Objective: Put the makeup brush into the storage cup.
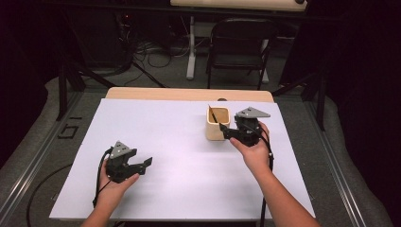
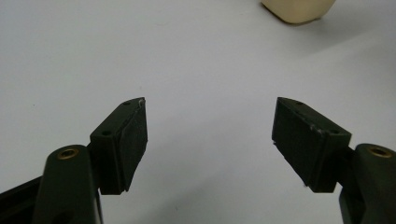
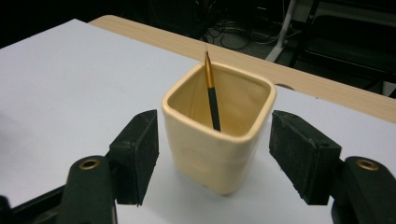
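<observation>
**Two open hand-held grippers, one set around a cup**

Two black jaws of the right hand-held gripper (image 3: 215, 156) stand wide apart, one on each side of the cup (image 3: 218, 135). In the right gripper view a narrow gap shows between each pad and the cup's wall, so nothing is gripped. The cup is cream, square with rounded corners, and stands upright on the white sheet (image 3: 56, 79). A pen (image 3: 211, 91) with a black shaft and a gold, pointed upper part leans inside it, its tip rising above the rim.

From the high view, the right hand-held gripper (image 1: 226, 131) lies at the cup's (image 1: 217, 124) near right side, held in the person's right hand (image 1: 255, 150), with its grey plate on top. The cup sits on the far right part of the desk (image 1: 189, 94), and the pen (image 1: 213, 115) slants toward the cup's far left corner.

The left hand-held gripper (image 1: 145, 163) rests in the left hand (image 1: 112, 189) over the near left part of the sheet (image 1: 179, 156), well apart from the cup. Its jaws are also spread wide with nothing between them; the left gripper view shows bare white sheet (image 2: 205, 70) between its pads and the cup's base (image 2: 299, 10) far off at the top edge.

Beyond the desk stand a dark folding chair (image 1: 241, 45) and loose cables (image 1: 151, 54) on the floor.
</observation>
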`<state>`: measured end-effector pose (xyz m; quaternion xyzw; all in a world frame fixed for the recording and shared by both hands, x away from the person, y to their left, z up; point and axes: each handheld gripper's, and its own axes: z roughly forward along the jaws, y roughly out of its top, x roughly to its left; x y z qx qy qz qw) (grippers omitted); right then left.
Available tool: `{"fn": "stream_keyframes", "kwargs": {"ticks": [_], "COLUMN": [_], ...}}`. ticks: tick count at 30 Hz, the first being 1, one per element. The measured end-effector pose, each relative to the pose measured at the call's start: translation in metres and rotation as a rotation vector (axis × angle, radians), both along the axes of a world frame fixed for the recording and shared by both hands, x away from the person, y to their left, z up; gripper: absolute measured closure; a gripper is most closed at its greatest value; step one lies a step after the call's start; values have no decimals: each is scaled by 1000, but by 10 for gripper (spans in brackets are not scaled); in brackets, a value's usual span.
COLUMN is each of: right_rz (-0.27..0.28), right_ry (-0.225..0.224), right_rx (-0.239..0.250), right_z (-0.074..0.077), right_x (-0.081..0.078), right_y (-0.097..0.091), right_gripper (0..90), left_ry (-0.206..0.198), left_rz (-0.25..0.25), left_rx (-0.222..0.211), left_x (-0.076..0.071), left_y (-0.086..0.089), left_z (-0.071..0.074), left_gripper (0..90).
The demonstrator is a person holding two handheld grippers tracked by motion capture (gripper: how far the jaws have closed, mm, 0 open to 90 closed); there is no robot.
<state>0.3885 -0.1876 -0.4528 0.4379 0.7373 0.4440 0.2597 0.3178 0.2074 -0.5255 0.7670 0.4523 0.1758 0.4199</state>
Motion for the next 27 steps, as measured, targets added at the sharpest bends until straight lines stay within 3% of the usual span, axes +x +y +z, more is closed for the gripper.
{"fn": "stream_keyframes", "kwargs": {"ticks": [7,19,27], "right_rz": [3,14,33], "right_ry": [16,-8,4], "right_rx": [18,-10,-8], "right_z": [-10,-24,-38], "right_x": [-19,-47,-66], "right_y": [-9,-14,-17], "right_gripper": [326,325,325], "left_ry": [1,-3,-1], "left_rz": [-1,5,7], "left_rx": [0,-1,-2], "left_x": [0,0,-1], "left_y": [0,2,2], "left_z": [0,0,0], "left_gripper": [271,273,273]}}
